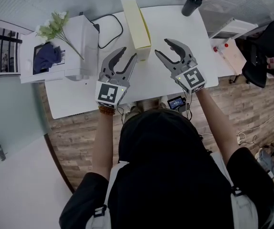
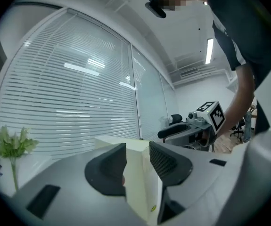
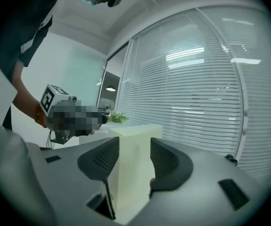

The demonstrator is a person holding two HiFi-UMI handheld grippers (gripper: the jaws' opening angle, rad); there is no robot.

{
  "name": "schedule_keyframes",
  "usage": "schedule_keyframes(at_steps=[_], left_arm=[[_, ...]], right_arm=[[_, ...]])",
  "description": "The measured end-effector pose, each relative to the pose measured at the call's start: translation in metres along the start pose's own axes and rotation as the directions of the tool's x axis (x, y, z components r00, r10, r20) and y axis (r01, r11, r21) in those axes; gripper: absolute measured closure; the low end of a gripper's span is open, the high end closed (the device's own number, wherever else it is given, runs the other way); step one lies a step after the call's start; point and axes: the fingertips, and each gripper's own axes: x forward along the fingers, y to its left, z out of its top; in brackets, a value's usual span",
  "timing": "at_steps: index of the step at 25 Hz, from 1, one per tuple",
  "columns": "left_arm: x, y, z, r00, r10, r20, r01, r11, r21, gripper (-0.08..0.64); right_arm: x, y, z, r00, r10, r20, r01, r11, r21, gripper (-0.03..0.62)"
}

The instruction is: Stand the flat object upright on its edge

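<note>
A pale yellow flat box stands upright on its long edge at the back middle of the white table. My left gripper is just left of the box's near end, jaws apart, nothing pressed between them. My right gripper is a little to the right of that same end, also open. In the left gripper view the box shows through the gap of the left gripper, beyond the pads. The right gripper view shows the box framed the same way by the right gripper.
A white boxy unit with a sprig of artificial flowers stands at the table's left. A black cable loops behind the box. A dark cylinder stands at the back right corner. The table's front edge is just below both grippers.
</note>
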Motion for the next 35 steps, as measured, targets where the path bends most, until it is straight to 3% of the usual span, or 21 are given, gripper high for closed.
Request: schedule_keyframes(at_steps=[4,11,15,22,35], left_arm=[[-0.016,-0.011,-0.009,0.997,0.078,0.008,-0.078,0.996,-0.033,0.424],[-0.048,-0.025,-0.046,0.982,0.186,-0.041,-0.189,0.980,-0.068,0.476],[-0.057,-0.032,-0.072,0.980,0.163,-0.114,-0.176,0.978,-0.114,0.477],[-0.066,-0.041,-0.089,0.978,0.140,-0.152,-0.157,0.982,-0.106,0.477],[-0.075,-0.037,-0.096,0.974,0.151,-0.167,-0.172,0.978,-0.116,0.477]], right_arm=[[-0.010,0.016,-0.009,0.997,-0.079,-0.007,0.079,0.997,0.015,0.422],[-0.010,0.060,-0.038,0.997,-0.054,-0.045,0.057,0.996,0.068,0.474],[-0.011,0.076,-0.050,0.997,-0.032,-0.072,0.037,0.997,0.069,0.493],[-0.018,0.087,-0.070,0.992,-0.012,-0.128,0.019,0.998,0.059,0.530],[-0.026,0.089,-0.085,0.984,-0.011,-0.179,0.021,0.998,0.059,0.545]])
